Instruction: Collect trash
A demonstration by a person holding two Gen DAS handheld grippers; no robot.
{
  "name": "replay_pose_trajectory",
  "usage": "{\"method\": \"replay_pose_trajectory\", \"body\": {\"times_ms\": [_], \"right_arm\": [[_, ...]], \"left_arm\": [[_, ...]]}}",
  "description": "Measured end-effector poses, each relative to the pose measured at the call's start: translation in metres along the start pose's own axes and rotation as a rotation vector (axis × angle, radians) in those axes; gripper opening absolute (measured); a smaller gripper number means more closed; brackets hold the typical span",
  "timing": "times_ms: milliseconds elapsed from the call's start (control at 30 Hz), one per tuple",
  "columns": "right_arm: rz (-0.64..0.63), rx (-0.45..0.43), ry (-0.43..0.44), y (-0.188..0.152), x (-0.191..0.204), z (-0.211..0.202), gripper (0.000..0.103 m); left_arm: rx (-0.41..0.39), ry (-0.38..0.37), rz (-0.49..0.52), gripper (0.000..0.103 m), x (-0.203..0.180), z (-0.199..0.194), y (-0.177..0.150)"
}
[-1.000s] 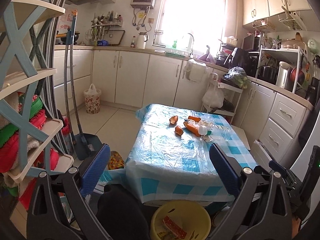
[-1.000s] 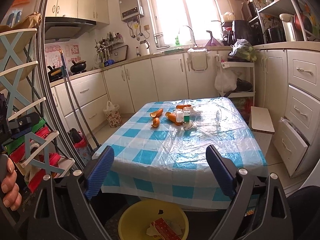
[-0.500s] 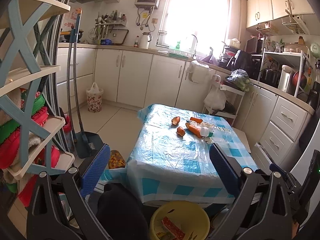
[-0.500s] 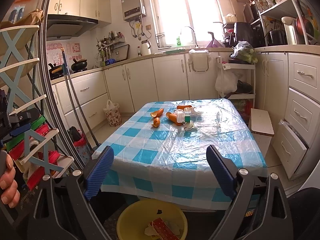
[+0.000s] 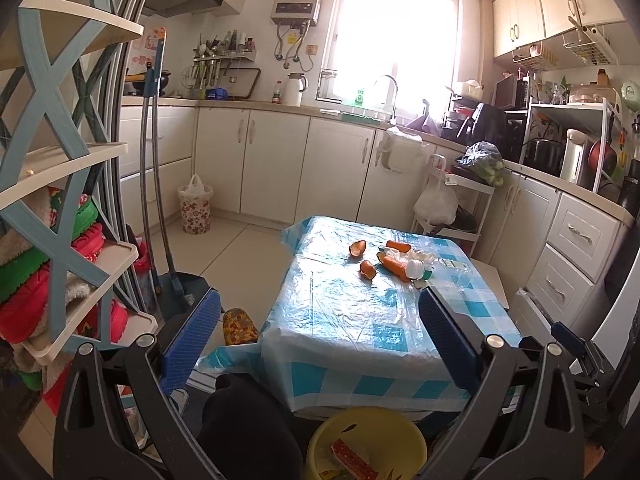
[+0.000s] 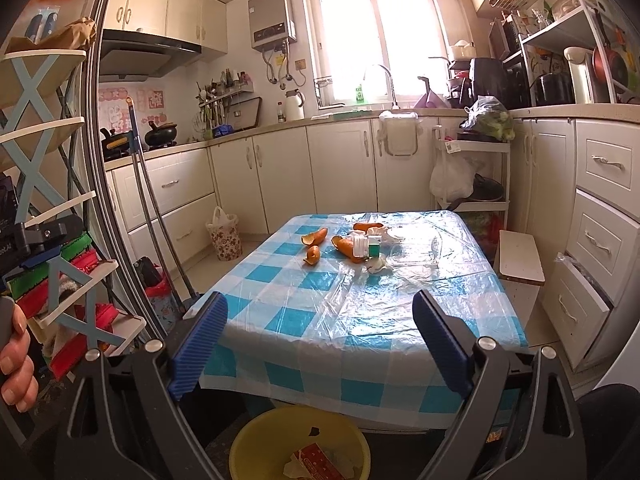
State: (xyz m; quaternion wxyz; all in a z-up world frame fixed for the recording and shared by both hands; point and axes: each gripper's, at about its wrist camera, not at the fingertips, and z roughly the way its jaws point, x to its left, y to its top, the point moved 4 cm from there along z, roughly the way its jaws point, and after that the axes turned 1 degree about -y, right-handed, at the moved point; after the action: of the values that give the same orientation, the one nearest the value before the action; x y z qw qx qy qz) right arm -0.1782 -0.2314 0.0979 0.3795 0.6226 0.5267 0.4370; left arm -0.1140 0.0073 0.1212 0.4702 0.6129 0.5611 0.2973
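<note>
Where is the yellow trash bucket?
The yellow bucket sits on the floor at the bottom of both views, just below the near edge of the checkered table, with a red wrapper inside.

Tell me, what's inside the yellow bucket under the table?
In the round yellow plastic bucket lies a red printed wrapper and some crumpled pale scraps. A small dark bit sits on its inner wall. The bucket's near part is cut off from view.

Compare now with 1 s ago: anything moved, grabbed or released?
Nothing grabbed or released. The left gripper view drifted slightly, so the table sits a little differently in frame; the right gripper view barely changed. Both grippers stay open and empty. Orange peels, the white scraps and the yellow bin lie as before.
</note>
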Motion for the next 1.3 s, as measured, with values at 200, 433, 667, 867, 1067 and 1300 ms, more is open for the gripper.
{"method": "replay_pose_trajectory", "body": {"times_ms": [200, 433, 667, 867, 1067, 1300], "right_arm": [[-0.011, -0.034, -0.013, 0.0037, 0.0003, -0.0046, 0.09], [-0.008, -0.044, -0.021, 0.0041, -0.0006, -0.0052, 0.091], [-0.01, -0.05, -0.023, 0.0047, -0.0002, -0.0066, 0.091], [-0.01, -0.051, -0.023, 0.0048, -0.0004, -0.0067, 0.091], [-0.01, -0.052, -0.023, 0.005, -0.0006, -0.0069, 0.091], [-0.008, -0.053, -0.021, 0.0062, -0.0019, -0.0079, 0.091]], "left_arm": [[0.008, 0.003, 0.006, 0.096, -0.0014, 0.0012, -0.0021], [0.014, 0.007, 0.003, 0.096, -0.0004, 0.0029, -0.0027], [0.014, 0.007, 0.003, 0.096, -0.0002, 0.0031, -0.0025], [0.014, 0.007, 0.003, 0.096, -0.0002, 0.003, -0.0027], [0.015, 0.006, 0.003, 0.096, -0.0002, 0.0031, -0.0024], [0.018, 0.007, 0.001, 0.096, 0.0006, 0.0032, -0.0046]]}}
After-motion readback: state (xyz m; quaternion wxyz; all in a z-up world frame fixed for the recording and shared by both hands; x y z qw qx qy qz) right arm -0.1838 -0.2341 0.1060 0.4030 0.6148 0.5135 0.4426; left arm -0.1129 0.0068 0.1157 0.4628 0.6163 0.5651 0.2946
